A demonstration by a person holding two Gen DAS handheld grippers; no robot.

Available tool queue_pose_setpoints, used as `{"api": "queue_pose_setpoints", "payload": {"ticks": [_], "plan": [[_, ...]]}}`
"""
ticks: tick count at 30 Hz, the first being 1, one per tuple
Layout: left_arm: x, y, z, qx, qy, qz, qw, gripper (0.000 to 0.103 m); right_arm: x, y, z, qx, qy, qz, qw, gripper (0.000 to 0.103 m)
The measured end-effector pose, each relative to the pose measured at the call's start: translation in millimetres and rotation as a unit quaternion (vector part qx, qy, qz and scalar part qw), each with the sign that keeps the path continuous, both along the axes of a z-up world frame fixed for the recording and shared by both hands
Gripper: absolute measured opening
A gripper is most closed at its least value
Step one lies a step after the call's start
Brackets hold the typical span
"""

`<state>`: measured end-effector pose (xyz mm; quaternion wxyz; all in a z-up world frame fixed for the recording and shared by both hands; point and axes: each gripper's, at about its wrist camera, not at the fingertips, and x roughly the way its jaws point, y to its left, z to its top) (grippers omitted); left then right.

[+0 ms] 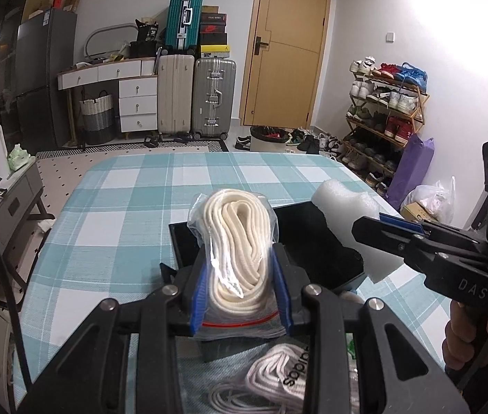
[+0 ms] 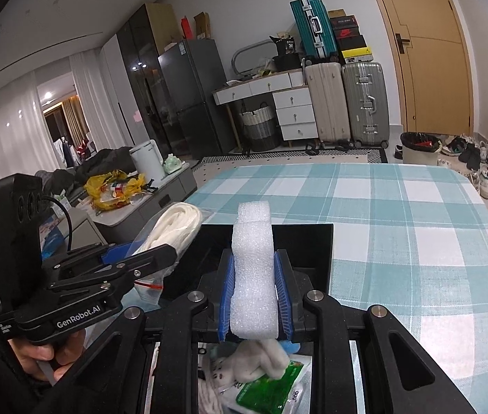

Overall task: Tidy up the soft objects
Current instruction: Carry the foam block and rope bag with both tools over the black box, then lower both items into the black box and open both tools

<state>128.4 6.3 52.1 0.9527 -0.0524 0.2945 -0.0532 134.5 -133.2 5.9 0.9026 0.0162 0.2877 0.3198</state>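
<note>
My left gripper [image 1: 240, 276] is shut on a clear zip bag of cream rope [image 1: 237, 241], held above the near edge of a black box [image 1: 312, 241]. My right gripper [image 2: 254, 296] is shut on a white foam block [image 2: 254, 269], held over the same black box [image 2: 306, 241]. In the left wrist view the foam block [image 1: 347, 214] and right gripper [image 1: 388, 231] hang over the box's right side. In the right wrist view the rope bag [image 2: 175, 224] and left gripper [image 2: 140, 255] are at the box's left.
The box stands on a table with a teal checked cloth [image 1: 123, 207]. Near the front edge lie a bag of white laces [image 1: 278, 383], a green packet [image 2: 271, 386] and a white plush item [image 2: 264, 355]. Suitcases, a drawer desk and a shoe rack stand beyond.
</note>
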Motion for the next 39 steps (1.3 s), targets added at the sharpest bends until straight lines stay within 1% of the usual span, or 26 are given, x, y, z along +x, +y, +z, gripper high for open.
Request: {"api": "queue_pose_setpoints", "payload": {"ticks": [4, 7, 16, 26, 30, 34, 39], "plan": [[9, -2, -7, 0.002, 0.007, 0.001, 1.0000, 0.032, 5, 3, -3, -0.011, -0.010, -0.006, 1.000, 0.023], [15, -3, -10, 0.004, 0.013, 0.002, 0.9999, 0.032, 11, 4, -8, -0.019, -0.008, -0.007, 1.000, 0.023], [24, -10, -21, 0.022, 0.022, -0.008, 0.9995, 0.032, 26, 12, -26, -0.049, 0.006, -0.004, 0.999, 0.023], [30, -9, -31, 0.018, 0.042, -0.013, 0.9989, 0.033, 35, 18, -45, -0.082, 0.032, -0.002, 0.996, 0.023], [26, -12, -32, 0.030, 0.041, -0.016, 0.9986, 0.033, 32, 22, -46, -0.098, 0.031, 0.003, 0.995, 0.023], [24, -11, -32, 0.029, 0.039, -0.021, 0.9986, 0.033, 29, 24, -47, -0.114, 0.038, 0.004, 0.993, 0.023], [20, -12, -30, 0.034, 0.038, -0.029, 0.9983, 0.033, 26, 21, -45, -0.106, 0.064, 0.004, 0.992, 0.023]]}}
